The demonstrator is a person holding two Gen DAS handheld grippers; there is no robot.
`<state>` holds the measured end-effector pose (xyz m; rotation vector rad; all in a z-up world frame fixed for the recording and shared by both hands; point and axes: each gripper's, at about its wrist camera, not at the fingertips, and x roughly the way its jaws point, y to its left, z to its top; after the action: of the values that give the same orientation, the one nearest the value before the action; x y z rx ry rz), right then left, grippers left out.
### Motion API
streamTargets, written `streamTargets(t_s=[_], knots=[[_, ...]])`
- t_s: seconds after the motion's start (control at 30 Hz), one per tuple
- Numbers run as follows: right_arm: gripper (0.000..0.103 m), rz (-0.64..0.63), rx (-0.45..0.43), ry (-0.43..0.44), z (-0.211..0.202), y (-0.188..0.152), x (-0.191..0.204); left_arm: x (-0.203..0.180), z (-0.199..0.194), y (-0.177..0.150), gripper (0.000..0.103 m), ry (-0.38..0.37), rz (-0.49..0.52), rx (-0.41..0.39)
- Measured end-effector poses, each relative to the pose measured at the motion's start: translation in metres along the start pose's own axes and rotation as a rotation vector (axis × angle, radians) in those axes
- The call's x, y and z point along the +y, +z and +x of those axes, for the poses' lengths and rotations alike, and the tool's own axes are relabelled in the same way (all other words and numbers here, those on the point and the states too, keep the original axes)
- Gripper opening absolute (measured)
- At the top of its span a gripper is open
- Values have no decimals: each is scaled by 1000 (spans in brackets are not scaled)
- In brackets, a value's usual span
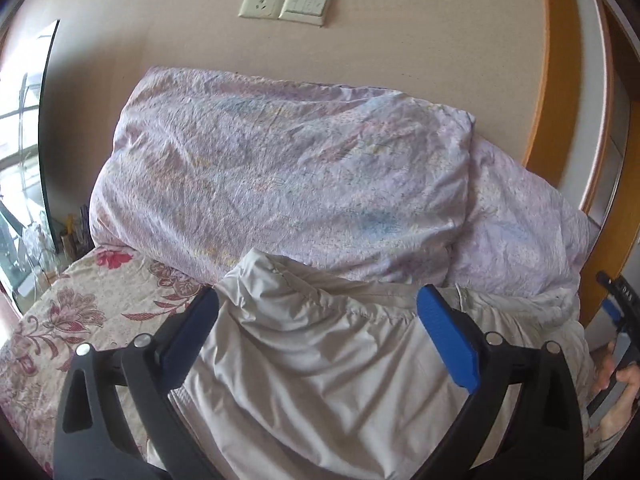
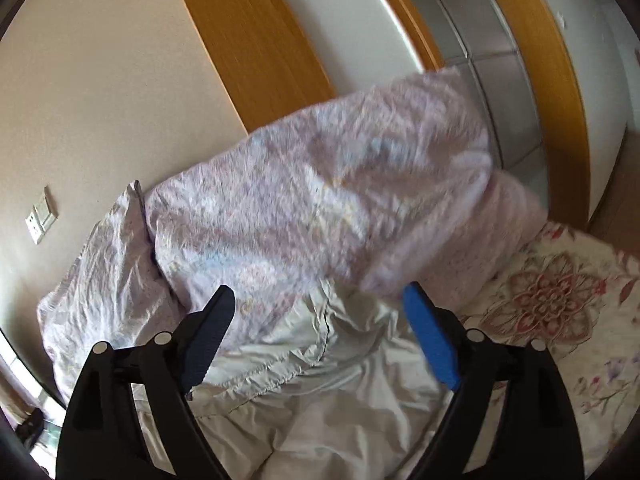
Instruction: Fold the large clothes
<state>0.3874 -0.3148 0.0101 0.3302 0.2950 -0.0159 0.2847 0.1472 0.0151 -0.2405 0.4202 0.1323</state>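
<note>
Both grippers spread wide, nothing clamped.

Left gripper: blue pads well apart, pale grey jacket lying below and between them on the bed. Fabric runs under the gap and under both fingers; pads don't press on it. Jacket's puffed top edge sits just beyond the fingertips, butted against the lilac quilt.

Right gripper: same story, fingers wide, jacket crumpled beneath and between them, no grip. Gathered seam crosses near the left finger. Whether the fingers brush the cloth, can't tell from either view.

Jacket location: on the flowered bedsheet, near side of the bed, front of the quilt pile, partly tucked under the quilt's lower edge.

View differences:
- Left wrist view is sharp. Shows wall socket and switch plate above the quilt, window at far left, and at the right edge the person's hand around the other gripper's handle. Bedsheet visible on the left of the jacket.
- Right wrist view is motion-blurred. Shows the wooden door frame and grey tiled strip behind it, plus the bedsheet on the right of the jacket. Socket plate only small, at left edge. No hand visible here.
</note>
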Motion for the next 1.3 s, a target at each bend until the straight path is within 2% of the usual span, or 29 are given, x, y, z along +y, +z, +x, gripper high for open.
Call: streamTargets(t_s=[0.03, 0.1, 0.13, 0.2, 0.3, 0.43, 0.57, 0.67, 0.77, 0.83, 0.97, 1.3], knots=[[87, -88, 21, 17, -2, -4, 10, -7, -3, -4, 99, 3, 28, 0], [73, -249, 88, 69, 4, -15, 26, -18, -7, -12, 99, 7, 79, 3], [71, -312, 107, 66, 5, -25, 34, -24, -7, -16, 99, 7, 101, 4], [65, -365, 147, 92, 10, -39, 40, -32, -5, -24, 99, 13, 131, 8], [58, -365, 202, 99, 20, -53, 42, -37, 4, -31, 99, 24, 139, 40], [58, -394, 223, 64, 30, -61, 52, -43, 23, -30, 99, 61, 157, 57], [58, -415, 292, -26, 58, -74, 58, -47, 58, -32, 99, 150, 191, 115], [58, -420, 385, -89, 83, -95, 52, -37, 85, -37, 99, 198, 148, 177], [58, -444, 368, -113, 88, -107, 52, -22, 102, -45, 100, 205, 86, 222], [59, -463, 373, -131, 93, -112, 54, -21, 109, -49, 101, 221, 91, 230], [61, -476, 397, -147, 100, -118, 56, -23, 121, -53, 101, 253, 106, 245], [64, -434, 482, -119, 120, -121, 46, -22, 140, -61, 101, 257, 107, 274]])
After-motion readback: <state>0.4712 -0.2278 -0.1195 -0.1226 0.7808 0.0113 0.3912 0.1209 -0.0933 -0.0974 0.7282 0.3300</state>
